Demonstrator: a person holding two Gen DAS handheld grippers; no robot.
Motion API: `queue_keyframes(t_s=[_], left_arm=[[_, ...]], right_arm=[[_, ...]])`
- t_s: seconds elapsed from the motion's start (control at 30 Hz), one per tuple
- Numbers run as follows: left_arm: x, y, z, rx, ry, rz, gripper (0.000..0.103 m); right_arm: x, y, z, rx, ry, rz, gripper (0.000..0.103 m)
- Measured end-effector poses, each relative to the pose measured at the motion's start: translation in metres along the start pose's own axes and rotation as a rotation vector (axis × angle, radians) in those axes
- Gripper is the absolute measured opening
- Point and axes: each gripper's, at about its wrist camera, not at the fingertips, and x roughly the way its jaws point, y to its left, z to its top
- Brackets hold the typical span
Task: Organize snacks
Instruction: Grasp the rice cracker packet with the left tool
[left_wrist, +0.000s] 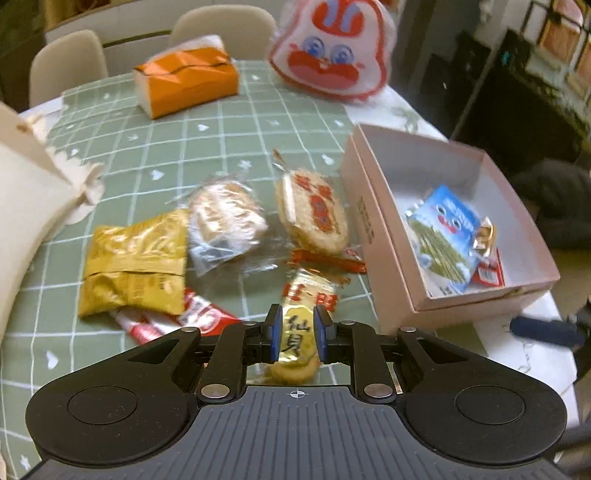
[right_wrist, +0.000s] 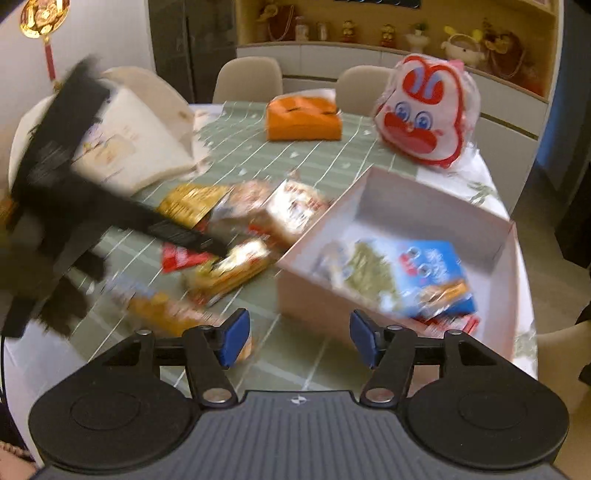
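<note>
Here, left tool (left_wrist: 297, 334) gripping one rice cracker (left_wrist: 297, 343), one box (left_wrist: 384, 236), right tool (right_wrist: 299, 338) agape

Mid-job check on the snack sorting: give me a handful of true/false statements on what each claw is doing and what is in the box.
1. The left claw is shut on a yellow rice cracker packet. True.
2. The right claw grips a snack. False: it is open, nothing between its fingers.
3. The pink box is empty. False: a blue snack packet already lies inside.
4. The orange tissue pack sits on the far side of the table. True.
5. The gold bag is inside the box. False: it lies on the green tablecloth.
</note>
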Motion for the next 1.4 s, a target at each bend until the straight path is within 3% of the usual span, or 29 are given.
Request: queue_keyframes(t_s=[0.03,0.1,0.2,0.33,0.5,0.77,0.93,1.17,1.4], left_arm=[[0.004,-0.004,-0.001,0.017,0.023,-0.008,0.022],[0.006,-0.014,-0.003,0.073,0.029,0.000,0.035],[0.007,-0.023,-0.005,0.118,0.041,-0.009,0.044],[0.008,-0.026,-0.004,0.122,0.047,0.005,0.044],[0.016,-0.019,-0.001,0.104,0.059,0.090,0.045],[0.030,-0.004,0.002,0.040,0.109,0.038,0.050],[0.014,0.003,-0.010,0.012,0.107,-0.012,0.040],[-0.055,0.060,-0.061,-0.173,0.041,0.006,0.040],[-0.098,0.117,-0.115,-0.402,0.011,0.101,0.040]], right_arm=[[0.000,0.003,-0.003,0.006,0.011,0.001,0.061],[0.000,0.006,-0.009,0.018,0.038,0.013,0.061],[-0.001,0.006,-0.019,0.028,0.068,0.018,0.062],[0.000,0.003,-0.033,0.051,0.099,0.002,0.063],[0.001,-0.004,-0.048,0.084,0.130,-0.014,0.063],[-0.001,-0.012,-0.060,0.108,0.156,-0.013,0.065],[0.003,-0.008,-0.057,0.089,0.164,-0.002,0.065],[0.011,0.004,-0.041,0.036,0.141,0.033,0.066],[0.034,0.033,0.006,-0.036,0.079,0.166,0.070]])
